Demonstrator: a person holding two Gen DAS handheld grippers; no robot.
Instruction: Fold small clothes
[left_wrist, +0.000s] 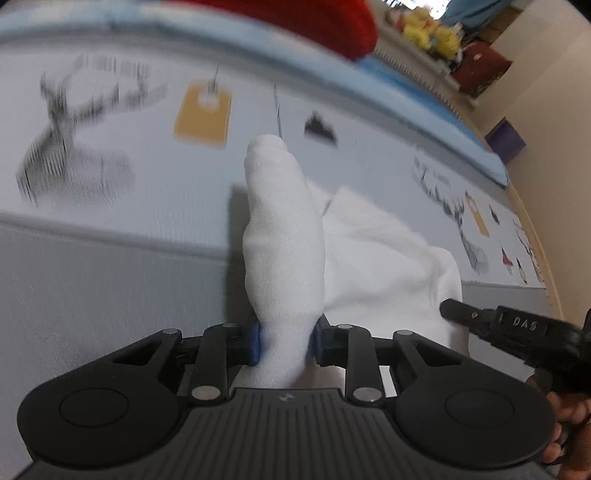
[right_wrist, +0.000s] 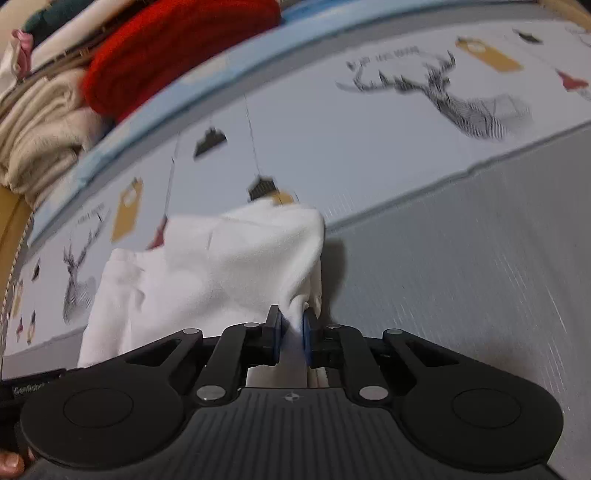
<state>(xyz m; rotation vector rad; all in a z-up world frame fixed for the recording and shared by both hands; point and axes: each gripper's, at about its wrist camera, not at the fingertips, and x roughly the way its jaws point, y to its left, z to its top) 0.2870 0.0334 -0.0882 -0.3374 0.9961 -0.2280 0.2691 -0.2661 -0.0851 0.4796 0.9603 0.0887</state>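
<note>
A small white garment (left_wrist: 354, 251) hangs between both grippers above a bed. My left gripper (left_wrist: 286, 341) is shut on a bunched end of it, which sticks out forward like a roll (left_wrist: 280, 221). My right gripper (right_wrist: 291, 332) is shut on another edge of the white garment (right_wrist: 221, 266), which drapes to the left. The right gripper's black body (left_wrist: 517, 328) shows at the right edge of the left wrist view, touching the cloth. Both views are motion-blurred.
The bed has a grey sheet (right_wrist: 461, 277) and a pale cover printed with deer heads (right_wrist: 443, 92) and tags. A red knit (right_wrist: 177, 48) and beige folded clothes (right_wrist: 40, 136) are stacked at the far side. Yellow plush toys (left_wrist: 432, 29) sit beyond.
</note>
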